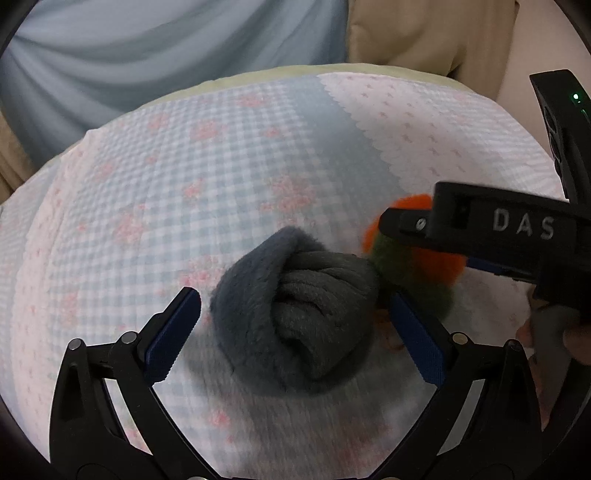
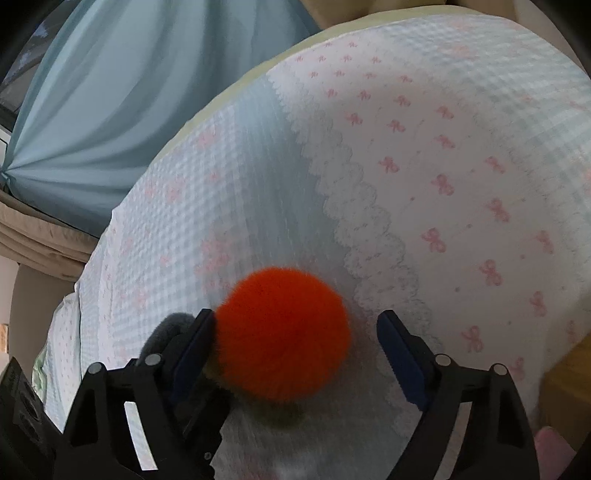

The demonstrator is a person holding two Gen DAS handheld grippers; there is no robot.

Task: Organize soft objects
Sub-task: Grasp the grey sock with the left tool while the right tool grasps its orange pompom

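A rolled grey fleece bundle (image 1: pixel 295 310) lies on the patterned bedspread (image 1: pixel 184 166). My left gripper (image 1: pixel 295 321) is open, its blue pads standing either side of the bundle. An orange fluffy pom-pom with an olive-green base (image 2: pixel 282 332) lies just right of the bundle; it also shows in the left wrist view (image 1: pixel 410 266). My right gripper (image 2: pixel 295 336) is open around the pom-pom, its left pad touching the fur. The grey bundle (image 2: pixel 166 332) peeks out behind that left finger. The right gripper's body (image 1: pixel 498 229) crosses over the pom-pom in the left wrist view.
A pale blue curtain (image 2: pixel 110 110) hangs beyond the bed's far edge. Beige fabric (image 1: pixel 424 33) lies at the back right. The bedspread (image 2: pixel 443 166) stretches out ahead. Something pink (image 2: pixel 554 450) shows at the lower right edge.
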